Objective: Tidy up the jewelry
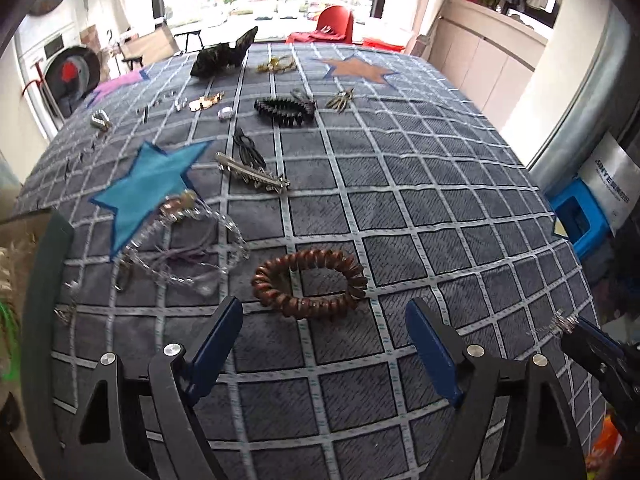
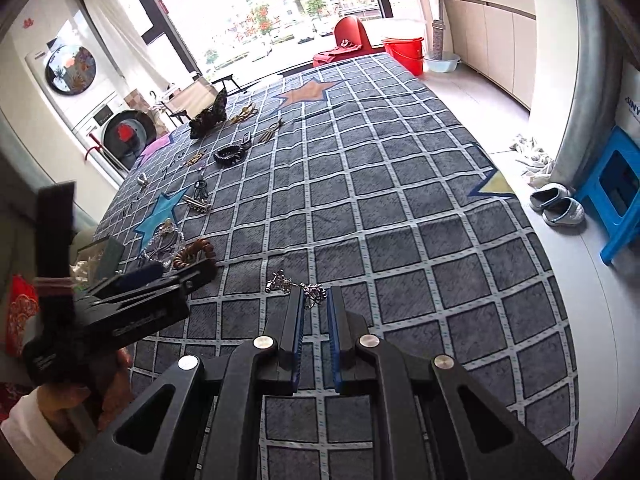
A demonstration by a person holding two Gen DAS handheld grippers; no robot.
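While the right claw (image 2: 316, 306) pinches a silver chain (image 2: 314, 294), its clasp stays indistinct

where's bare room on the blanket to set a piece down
The widest bare patch is the blanket's right half, between the orange star and the yellow star. The near strip ahead of the left gripper, below the brown coil bracelet, is also bare. It is crowded along the left edge, around the blue star.

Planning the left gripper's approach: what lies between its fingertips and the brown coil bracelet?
Only bare grid cloth, as the left wrist view shows. The left gripper is open, and the brown coil bracelet lies just beyond it.
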